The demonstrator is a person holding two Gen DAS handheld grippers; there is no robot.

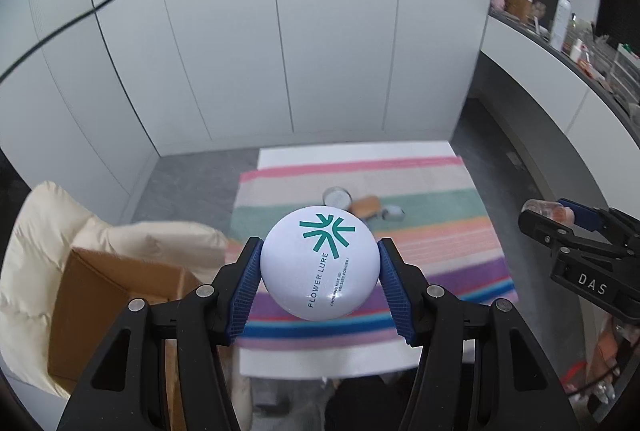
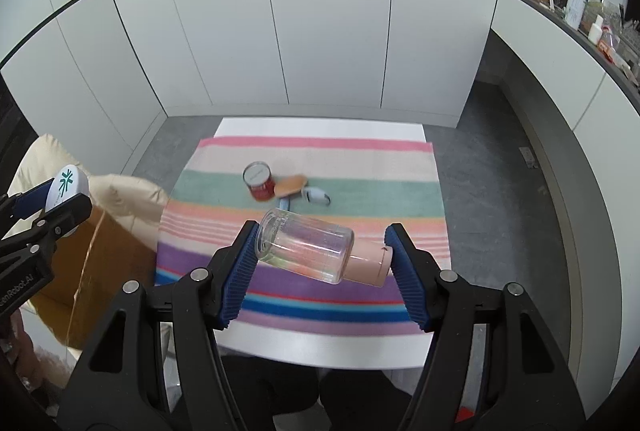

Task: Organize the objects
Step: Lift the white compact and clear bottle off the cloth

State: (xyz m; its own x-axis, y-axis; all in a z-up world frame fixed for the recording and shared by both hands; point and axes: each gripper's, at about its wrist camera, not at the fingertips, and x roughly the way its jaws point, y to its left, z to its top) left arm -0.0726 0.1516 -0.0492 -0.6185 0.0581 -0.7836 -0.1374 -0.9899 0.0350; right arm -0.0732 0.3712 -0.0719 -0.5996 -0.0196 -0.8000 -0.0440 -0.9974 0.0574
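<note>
My left gripper (image 1: 320, 267) is shut on a round white powder compact (image 1: 320, 263) with a teal logo, held above the striped towel (image 1: 440, 243). My right gripper (image 2: 320, 251) is shut on a clear bottle with a pink cap (image 2: 312, 247), held sideways above the towel (image 2: 224, 263). On the towel lie a red jar (image 2: 259, 181), a tan puff (image 2: 291, 185) and a small blue item (image 2: 318, 196). The compact also shows at the left of the right wrist view (image 2: 66, 187). The right gripper shows at the right of the left wrist view (image 1: 556, 219).
An open cardboard box (image 1: 100, 295) stands to the left of the table, against a cream padded cushion (image 1: 40, 231). White cabinet doors (image 2: 320, 31) stand behind the table. A cluttered shelf (image 2: 580, 3) runs along the right.
</note>
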